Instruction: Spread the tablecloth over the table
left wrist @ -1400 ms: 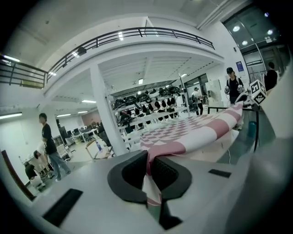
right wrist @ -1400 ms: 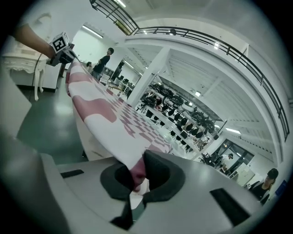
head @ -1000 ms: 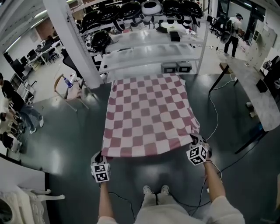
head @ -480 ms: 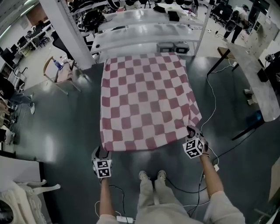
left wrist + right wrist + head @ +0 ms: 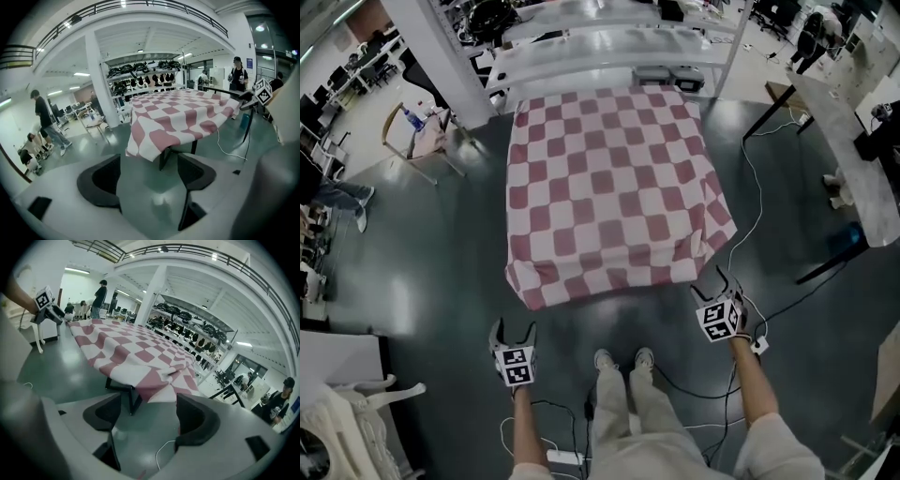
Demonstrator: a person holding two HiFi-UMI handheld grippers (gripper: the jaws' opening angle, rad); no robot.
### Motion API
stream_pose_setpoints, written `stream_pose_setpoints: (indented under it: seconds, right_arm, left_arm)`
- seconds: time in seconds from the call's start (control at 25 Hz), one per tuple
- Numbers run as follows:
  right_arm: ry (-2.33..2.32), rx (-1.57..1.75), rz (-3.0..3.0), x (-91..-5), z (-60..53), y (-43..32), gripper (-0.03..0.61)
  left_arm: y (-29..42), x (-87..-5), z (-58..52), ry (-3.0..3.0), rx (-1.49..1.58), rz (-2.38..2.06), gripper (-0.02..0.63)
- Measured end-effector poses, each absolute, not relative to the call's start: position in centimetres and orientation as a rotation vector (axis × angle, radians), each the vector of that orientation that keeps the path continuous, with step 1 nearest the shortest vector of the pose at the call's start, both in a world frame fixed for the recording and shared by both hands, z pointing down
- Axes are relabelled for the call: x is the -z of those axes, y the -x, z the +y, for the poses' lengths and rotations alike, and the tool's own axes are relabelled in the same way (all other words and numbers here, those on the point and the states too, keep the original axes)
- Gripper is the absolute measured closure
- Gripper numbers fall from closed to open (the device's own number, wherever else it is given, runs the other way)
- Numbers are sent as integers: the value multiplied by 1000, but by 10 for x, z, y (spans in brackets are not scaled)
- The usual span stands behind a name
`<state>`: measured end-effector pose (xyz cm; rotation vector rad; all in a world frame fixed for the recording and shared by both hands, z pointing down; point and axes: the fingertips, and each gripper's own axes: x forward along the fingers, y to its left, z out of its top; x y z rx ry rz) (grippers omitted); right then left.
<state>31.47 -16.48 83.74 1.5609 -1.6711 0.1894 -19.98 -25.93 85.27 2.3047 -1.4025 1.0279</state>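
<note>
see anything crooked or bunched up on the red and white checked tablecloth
Yes: the red-and-white checked tablecloth is rumpled at its near right corner, where folds bunch up instead of hanging flat. Elsewhere it looks flat.

The head view looks steeply down from high overhead, with the checked tablecloth [image 5: 609,178] at frame centre. Both gripper views sit low near the floor [image 5: 422,281], close to the cloth's near corners, facing across it from opposite sides.

The red-and-white checked tablecloth [image 5: 609,187] lies spread over the table, corners drooping.
</note>
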Motion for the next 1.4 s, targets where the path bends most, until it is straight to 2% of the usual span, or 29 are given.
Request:
stream_pose_setpoints:
  seconds: [0.12, 0.16, 0.52, 0.64, 0.92, 1.4]
  right_arm:
    - [-1615, -237, -1688, -833, -151, -311, 232]
    - [-1642, -249, -1699, -827, -148, -308, 254]
    - [-1918, -278, -1829, -724, -151, -291, 452]
    - [-1987, -234, -1852, -687, -157, -290, 497]
    - [-2054, -89, -1868, -606, -169, -292, 565]
    - [-2143, 81, -1907, -507, -184, -287, 565]
  left_arm:
    - [194, -840, -256, -2339, -967, -1434, 238]
    - [191, -832, -254, -2358, -945, -1448, 259]
    - [137, -723, -259, -2511, -705, -1536, 531]
    - [118, -691, -266, -2570, -651, -1528, 572]
    - [88, -620, -282, -2649, -489, -1485, 587]
    - [75, -517, -308, -2763, -304, -1488, 588]
